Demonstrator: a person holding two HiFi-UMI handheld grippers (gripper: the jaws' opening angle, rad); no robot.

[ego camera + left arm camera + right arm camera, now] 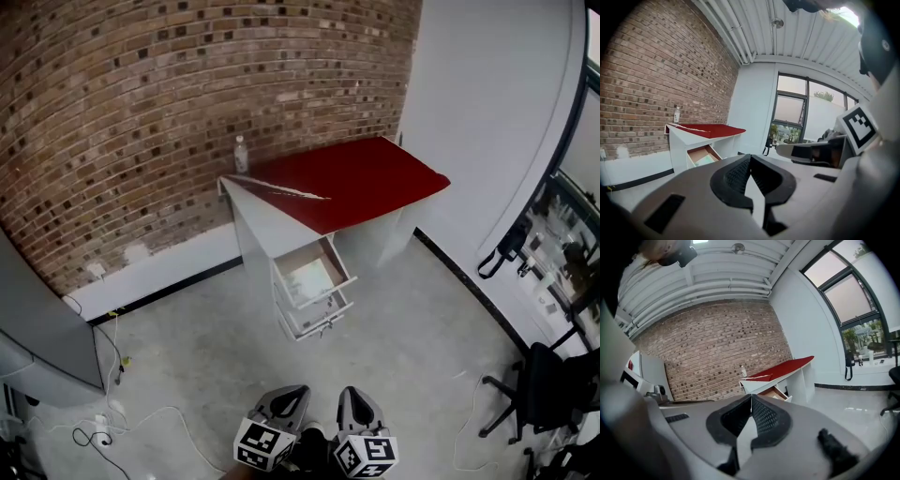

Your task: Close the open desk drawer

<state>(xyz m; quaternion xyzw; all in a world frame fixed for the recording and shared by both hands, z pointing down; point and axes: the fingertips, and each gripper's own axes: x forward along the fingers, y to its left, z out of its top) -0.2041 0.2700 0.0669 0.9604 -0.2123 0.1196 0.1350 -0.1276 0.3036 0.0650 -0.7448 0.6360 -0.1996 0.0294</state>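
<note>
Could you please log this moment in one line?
desk drawer: open, untouched | left gripper: shut | right gripper: shut

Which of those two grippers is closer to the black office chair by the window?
Right. The right gripper is low in the middle of the head view, on the side towards the black office chair. The left gripper is just beyond it, further from the chair. Neither touches it.

No legible text, brands, numbers; bottle (241,155) label too small to read.
</note>
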